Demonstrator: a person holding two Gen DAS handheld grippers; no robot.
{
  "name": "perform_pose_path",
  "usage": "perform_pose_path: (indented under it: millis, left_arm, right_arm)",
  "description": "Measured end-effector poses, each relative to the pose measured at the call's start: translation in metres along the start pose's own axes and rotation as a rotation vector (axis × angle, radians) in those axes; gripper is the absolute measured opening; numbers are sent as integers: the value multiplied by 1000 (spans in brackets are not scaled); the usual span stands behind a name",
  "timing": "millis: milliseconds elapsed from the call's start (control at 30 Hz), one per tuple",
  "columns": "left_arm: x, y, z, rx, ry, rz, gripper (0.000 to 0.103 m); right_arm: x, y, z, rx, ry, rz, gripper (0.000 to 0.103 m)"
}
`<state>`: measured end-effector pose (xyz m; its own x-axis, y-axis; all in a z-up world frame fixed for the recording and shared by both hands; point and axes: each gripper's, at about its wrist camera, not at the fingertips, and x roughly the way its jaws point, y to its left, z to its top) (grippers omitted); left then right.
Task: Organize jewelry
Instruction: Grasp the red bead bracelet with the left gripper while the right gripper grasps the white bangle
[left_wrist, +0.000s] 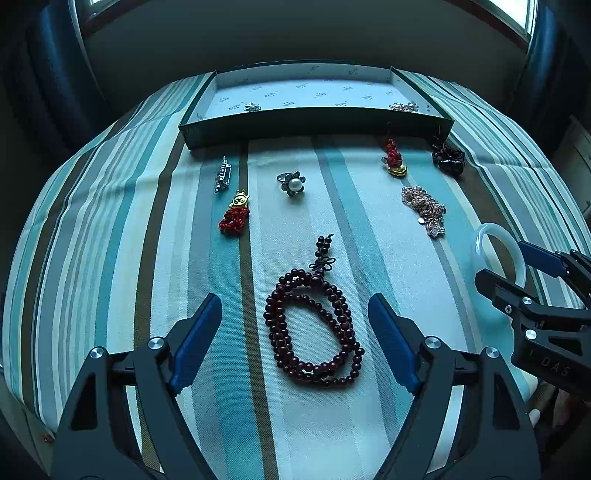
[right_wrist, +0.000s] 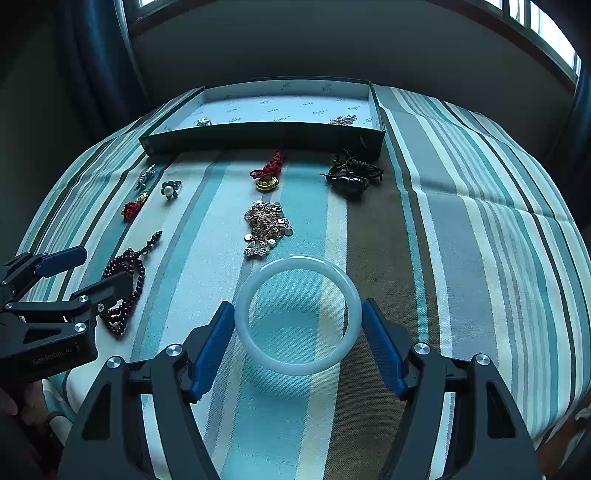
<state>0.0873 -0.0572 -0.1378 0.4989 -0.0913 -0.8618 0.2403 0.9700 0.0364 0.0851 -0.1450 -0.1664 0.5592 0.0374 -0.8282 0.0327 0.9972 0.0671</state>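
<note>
A dark red bead bracelet (left_wrist: 314, 328) lies coiled on the striped cloth, right below my left gripper (left_wrist: 295, 302). That gripper is open, its blue pads on either side of the beads and clear of them. A white jade bangle (right_wrist: 297, 261) sits between the pads of my right gripper (right_wrist: 297, 306), which is shut on it and holds it above the cloth. In the left wrist view the bangle (left_wrist: 509, 240) and right gripper (left_wrist: 517, 269) show at the right edge. The left gripper (right_wrist: 92, 269) appears at the left of the right wrist view.
A shallow dark box (left_wrist: 314, 123) stands at the back with two small silver pieces inside. On the cloth lie a pearl flower ring (left_wrist: 291, 183), a silver brooch (left_wrist: 222, 173), two red knot charms (left_wrist: 234, 212) (left_wrist: 394, 157), a black cord pendant (left_wrist: 447, 158) and a chain pile (left_wrist: 424, 208).
</note>
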Motion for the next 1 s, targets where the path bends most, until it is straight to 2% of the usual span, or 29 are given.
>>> perform_pose_path:
  millis: [100,167,233,300,433,467,567,633,1000]
  left_arm:
    - [7,-1,-2,8,19,1,81]
    - [9,0,-4,12,29,5,76]
    - [12,2,-6,3,42,-23,57]
    - [11,3,-7,-4,35,-39,49]
    - [8,2,-8,11,22,-65,20]
    - [8,3,-9,11,21,-71,18]
    - [6,6,-10,-5,13,-91,16]
    - [4,9,-9,-11,-1,-89,11]
    - [-11,13,0,-14,-47,-91,11]
  right_arm:
    - [0,0,-1,3,1,6,69]
    - [1,0,-1,4,1,7,69]
    - [0,0,-1,4,2,7,69]
    - [1,1,-2,3,3,6,69]
    - [1,3,-2,-1,3,8,69]
    - [2,3,-2,-1,2,9,69]
    - [2,4,-2,-3,3,10,69]
    - [1,5,-2,-3,1,14,69]
    - [-4,8,2,-5,-14,32,69]
